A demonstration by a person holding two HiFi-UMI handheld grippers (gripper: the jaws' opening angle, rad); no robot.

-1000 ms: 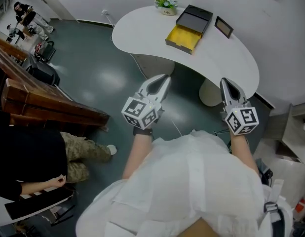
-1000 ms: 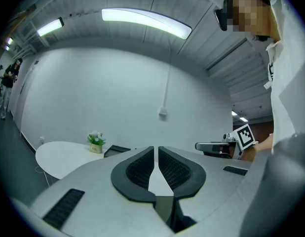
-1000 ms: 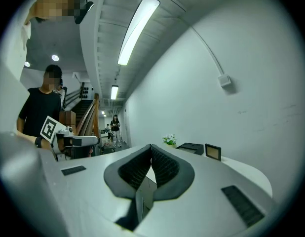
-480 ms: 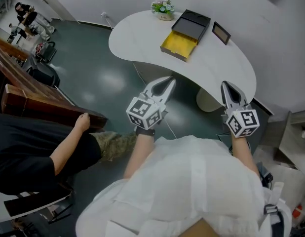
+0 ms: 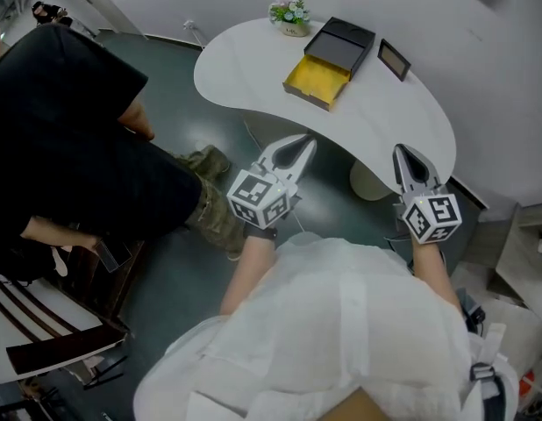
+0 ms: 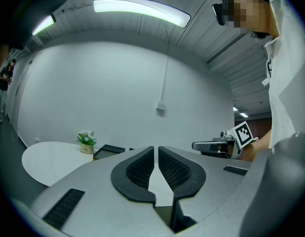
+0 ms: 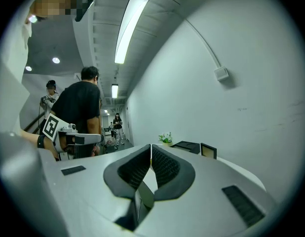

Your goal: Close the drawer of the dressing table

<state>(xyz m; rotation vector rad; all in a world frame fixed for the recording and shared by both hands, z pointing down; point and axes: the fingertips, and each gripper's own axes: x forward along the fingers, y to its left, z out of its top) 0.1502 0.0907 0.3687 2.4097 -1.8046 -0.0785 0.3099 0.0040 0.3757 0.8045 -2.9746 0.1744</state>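
Toward the upper middle of the head view, a white curved table [image 5: 245, 68] carries a black box [image 5: 348, 35] whose yellow-lined drawer [image 5: 317, 77] stands pulled out toward the table's near edge. A small pot of flowers [image 5: 292, 14] sits just left of the box, and a small dark frame [image 5: 395, 58] lies just to its right.

Below the table in the picture, both pairs of tongs are held over the dark green floor [image 5: 174, 121], pointing up the frame and well apart from the drawer. The left tongs [image 5: 302, 144] have their jaws drawn together with only a thin slit between the pads and nothing in it. The right tongs [image 5: 401, 152], at the table's near edge in the picture, are closed too and empty.

At the left of the frame stands a person in black [image 5: 69, 139], and the wearer's white garment [image 5: 341, 323] fills the bottom.
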